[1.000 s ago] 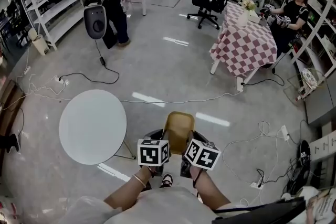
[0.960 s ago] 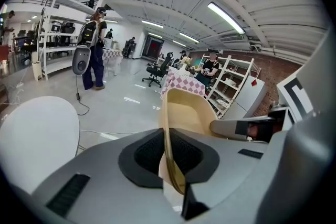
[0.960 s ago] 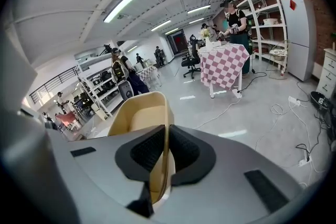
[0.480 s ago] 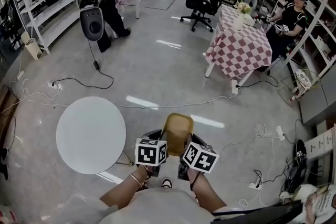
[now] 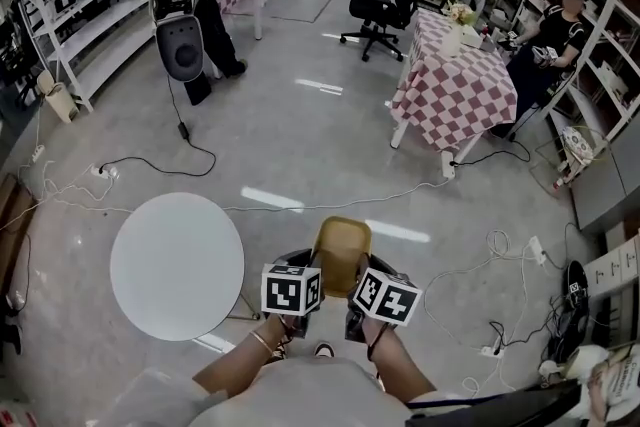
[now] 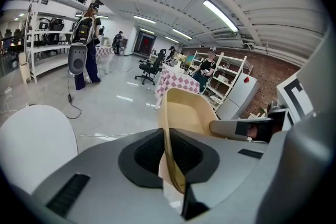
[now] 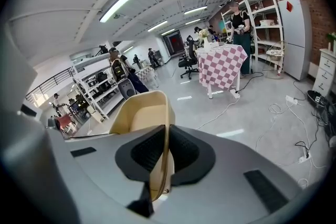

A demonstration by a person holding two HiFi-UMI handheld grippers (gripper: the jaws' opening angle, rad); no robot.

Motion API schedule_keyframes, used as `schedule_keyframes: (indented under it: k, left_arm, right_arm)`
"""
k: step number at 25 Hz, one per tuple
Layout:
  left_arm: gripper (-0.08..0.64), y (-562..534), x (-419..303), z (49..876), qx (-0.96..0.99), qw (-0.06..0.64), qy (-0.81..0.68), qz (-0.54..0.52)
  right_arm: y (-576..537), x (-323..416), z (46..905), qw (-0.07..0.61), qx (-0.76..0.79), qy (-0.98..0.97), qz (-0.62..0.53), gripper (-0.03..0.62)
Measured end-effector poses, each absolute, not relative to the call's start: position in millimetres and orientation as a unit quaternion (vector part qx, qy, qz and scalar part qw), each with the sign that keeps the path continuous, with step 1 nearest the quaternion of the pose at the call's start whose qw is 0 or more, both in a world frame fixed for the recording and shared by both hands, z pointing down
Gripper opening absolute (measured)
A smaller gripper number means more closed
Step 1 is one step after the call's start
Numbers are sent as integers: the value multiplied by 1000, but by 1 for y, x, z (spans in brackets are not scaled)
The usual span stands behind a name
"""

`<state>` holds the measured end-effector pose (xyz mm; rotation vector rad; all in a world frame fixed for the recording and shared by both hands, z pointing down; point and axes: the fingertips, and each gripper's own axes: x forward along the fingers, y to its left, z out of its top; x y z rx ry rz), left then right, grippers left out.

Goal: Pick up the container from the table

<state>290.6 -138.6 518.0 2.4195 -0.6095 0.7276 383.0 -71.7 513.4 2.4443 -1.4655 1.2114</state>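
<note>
The tan, thin-walled plastic container with rounded corners sits at the lower centre of the head view. It is off the round white table at the lower left and is held in the air over the glossy grey floor.

The left gripper is clamped on the container's left wall, and the left gripper view shows its ribbed black pads pressed on either side of the thin rim. The right gripper pinches the opposite wall the same way, its jaws closing a little tighter with the wall between the pads.

The lift itself looks complete, so the job now is a steady two-handed hold. Both hands should travel together and at one height, because any pull apart or twist goes straight into those walls. The grip should be only as firm as it is now. The wall already bows slightly where it leaves the left pads, so more squeeze would probably buckle it.

The container appears to be smooth, matte moulded plastic, light and a little flexible, with an open top, a rolled lip and nothing visible inside. The pad faces are finely grooved, which should help hold the slick rim. The gripper bodies are smooth grey shells.
</note>
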Motion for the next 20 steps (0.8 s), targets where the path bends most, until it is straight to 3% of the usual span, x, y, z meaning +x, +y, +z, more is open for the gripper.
schedule_keyframes:
  k: [20]
  left_arm:
    - [40, -126, 281, 518, 897, 272, -221, 270]
  right_arm:
    - [-59, 373, 512, 22, 788, -472, 395, 44]
